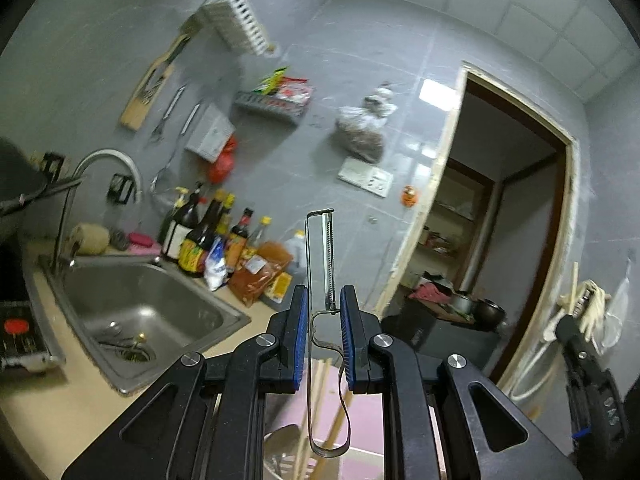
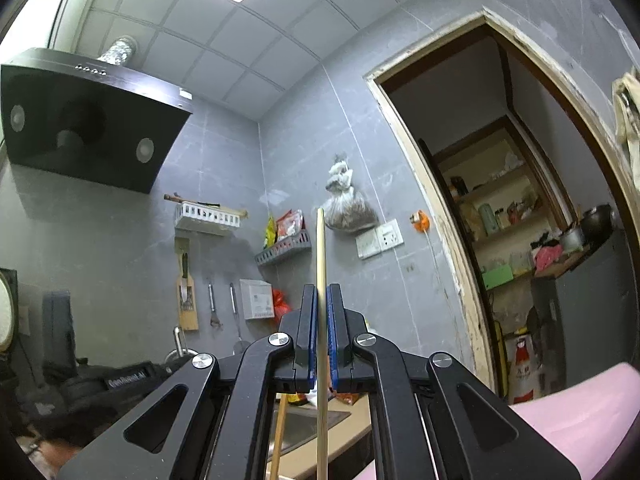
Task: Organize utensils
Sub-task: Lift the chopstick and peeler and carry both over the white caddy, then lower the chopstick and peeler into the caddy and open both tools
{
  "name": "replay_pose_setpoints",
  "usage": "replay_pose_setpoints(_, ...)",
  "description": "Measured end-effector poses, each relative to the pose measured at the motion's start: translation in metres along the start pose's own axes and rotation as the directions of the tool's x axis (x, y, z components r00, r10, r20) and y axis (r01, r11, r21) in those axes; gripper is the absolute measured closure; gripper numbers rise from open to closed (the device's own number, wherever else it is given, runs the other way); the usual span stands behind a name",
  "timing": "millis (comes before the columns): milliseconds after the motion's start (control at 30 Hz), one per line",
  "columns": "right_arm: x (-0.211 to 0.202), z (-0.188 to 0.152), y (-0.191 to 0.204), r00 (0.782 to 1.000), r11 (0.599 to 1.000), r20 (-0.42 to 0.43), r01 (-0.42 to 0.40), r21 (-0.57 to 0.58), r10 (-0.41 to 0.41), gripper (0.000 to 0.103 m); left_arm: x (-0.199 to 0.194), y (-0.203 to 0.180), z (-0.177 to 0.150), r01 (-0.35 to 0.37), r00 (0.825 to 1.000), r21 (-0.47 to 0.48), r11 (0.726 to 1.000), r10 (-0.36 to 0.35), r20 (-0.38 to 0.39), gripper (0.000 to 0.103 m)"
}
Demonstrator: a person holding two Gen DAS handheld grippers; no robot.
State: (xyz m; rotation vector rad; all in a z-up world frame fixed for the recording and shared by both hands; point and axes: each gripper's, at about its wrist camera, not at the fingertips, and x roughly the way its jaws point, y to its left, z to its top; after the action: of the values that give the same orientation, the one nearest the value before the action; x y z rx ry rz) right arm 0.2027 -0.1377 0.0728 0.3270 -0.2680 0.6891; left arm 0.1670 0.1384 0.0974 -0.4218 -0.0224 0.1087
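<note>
Item 1: metal peeler (image 1: 320, 264), one. Thin bent-wire frame, silver, with a serrated blade strip down its right side; the looped handle end runs down between the pads and below them. It stands upright at centre frame in the left wrist view, clamped between the blue pads of the left gripper (image 1: 325, 300), jaws closed narrowly on the wire.

Item 2: chopstick (image 2: 321, 280), one. Pale wood, straight, plain, upright at centre frame in the right wrist view, tip reaching above the fingers and shaft passing down out of the lower edge. The right gripper (image 2: 321, 296) is pressed together on it, pads almost meeting.

Item 3: further wooden sticks (image 1: 320, 400), at least two, seen lower centre behind the left gripper, over a pink surface (image 1: 360, 412); exact count unclear.

Fixtures, left wrist view: one steel sink (image 1: 132, 312) at lower left, one curved tap (image 1: 108, 168) above it, a cluster of about six dark sauce bottles (image 1: 212, 228) mid-left, one white wall rack (image 1: 240, 20) upper left.

Right wrist view: one black range hood (image 2: 88, 124) upper left, one doorway (image 2: 520, 200) right.
</note>
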Motion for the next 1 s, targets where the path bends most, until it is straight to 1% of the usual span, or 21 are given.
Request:
replay_pose_setpoints(133,0.003,-0.007,-0.004,1.000,1.000,-0.004,-0.001,0.009,0.001,0.100,0.004,0.003,-0.011,-0.030,1.000,0.001,1.000,0.030,-0.003,0.090)
replay_pose_setpoints(233,0.005,-0.013,-0.008,1.000,1.000,-0.014,0.005,0.024,-0.005,0.100,0.008,0.001,-0.021,-0.044,0.999,0.027,0.999,0.044,-0.004,0.090)
replay_pose_setpoints(433,0.011,-0.021,-0.010,0.999,1.000,-0.031,0.016,0.026,-0.015,0.100,0.015,-0.001,-0.036,-0.051,0.998,0.058,0.997,0.053,-0.040,0.090)
replay_pose_setpoints(800,0.008,-0.028,0.004,0.999,0.999,-0.045,0.015,-0.047,-0.017,0.100,0.017,-0.012,-0.058,-0.036,0.996,0.132,0.991,0.047,-0.078,0.090)
replay_pose_setpoints(1000,0.008,-0.027,0.005,0.999,0.999,-0.049,0.016,-0.051,-0.019,0.100,0.016,-0.018,-0.063,-0.022,0.996,0.162,0.987,0.036,-0.081,0.090)
